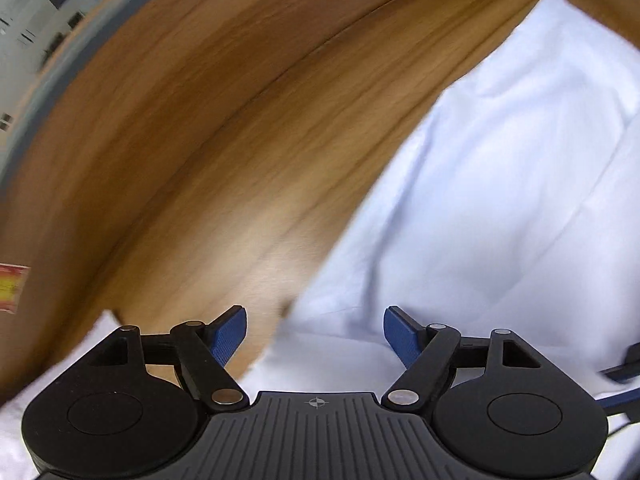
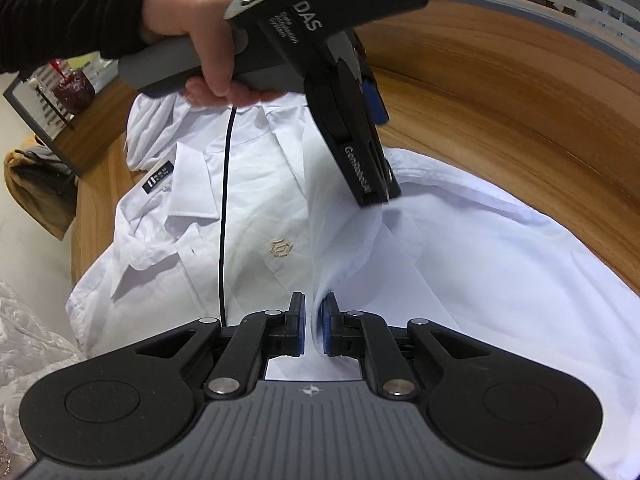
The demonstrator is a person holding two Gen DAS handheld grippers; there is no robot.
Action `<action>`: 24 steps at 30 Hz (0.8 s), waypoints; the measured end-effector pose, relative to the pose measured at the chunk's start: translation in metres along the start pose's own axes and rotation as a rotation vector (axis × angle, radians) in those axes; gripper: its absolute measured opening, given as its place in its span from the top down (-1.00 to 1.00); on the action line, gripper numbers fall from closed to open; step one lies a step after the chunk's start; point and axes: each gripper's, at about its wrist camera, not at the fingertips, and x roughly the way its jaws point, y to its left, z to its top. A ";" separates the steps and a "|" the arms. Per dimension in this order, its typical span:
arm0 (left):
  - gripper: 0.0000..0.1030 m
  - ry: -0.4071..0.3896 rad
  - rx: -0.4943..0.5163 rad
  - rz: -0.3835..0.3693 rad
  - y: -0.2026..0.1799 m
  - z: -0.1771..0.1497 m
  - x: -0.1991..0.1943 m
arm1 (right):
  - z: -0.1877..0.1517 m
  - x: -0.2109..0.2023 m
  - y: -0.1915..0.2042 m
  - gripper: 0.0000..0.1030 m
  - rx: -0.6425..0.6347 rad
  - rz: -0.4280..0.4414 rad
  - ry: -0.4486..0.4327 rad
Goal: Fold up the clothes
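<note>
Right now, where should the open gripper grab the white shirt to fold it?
Probably the shirt's side edge, where cloth meets the bare wooden table. The left gripper is open above that edge with nothing between its fingers. Coming down from the table side lets one finger slide under the thin, flat edge.

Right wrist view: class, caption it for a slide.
Right gripper pinches a fold of the white shirt on the wooden table.
</note>
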 end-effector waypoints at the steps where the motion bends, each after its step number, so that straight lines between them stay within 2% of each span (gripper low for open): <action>1: -0.50 -0.011 -0.011 0.015 0.006 0.000 -0.002 | -0.001 0.001 0.001 0.76 -0.008 -0.009 0.001; 3: -0.50 -0.033 -0.033 0.046 0.018 0.000 -0.007 | -0.002 0.002 0.003 0.76 -0.018 -0.032 0.000; 9: -0.51 -0.124 -0.147 0.087 0.055 0.006 -0.015 | 0.000 0.004 -0.014 0.74 0.056 -0.092 -0.034; 11: -0.48 -0.164 -0.193 0.156 0.063 0.006 -0.016 | 0.001 0.004 -0.021 0.74 0.082 -0.113 -0.048; 13: -0.46 -0.202 -0.251 0.152 0.072 0.002 -0.020 | 0.004 0.002 -0.029 0.74 0.111 -0.131 -0.061; 15: -0.46 -0.254 -0.333 0.087 0.084 -0.008 -0.030 | 0.008 -0.001 -0.039 0.74 0.136 -0.152 -0.070; 18: -0.46 -0.302 -0.408 0.055 0.094 -0.028 -0.045 | 0.016 -0.007 -0.054 0.56 0.174 -0.165 -0.085; 20: -0.47 -0.314 -0.450 0.058 0.101 -0.047 -0.051 | 0.024 -0.014 -0.066 0.39 0.208 -0.158 -0.109; 24: -0.47 -0.274 -0.580 0.057 0.113 -0.095 -0.053 | 0.045 -0.028 -0.086 0.38 0.271 -0.148 -0.186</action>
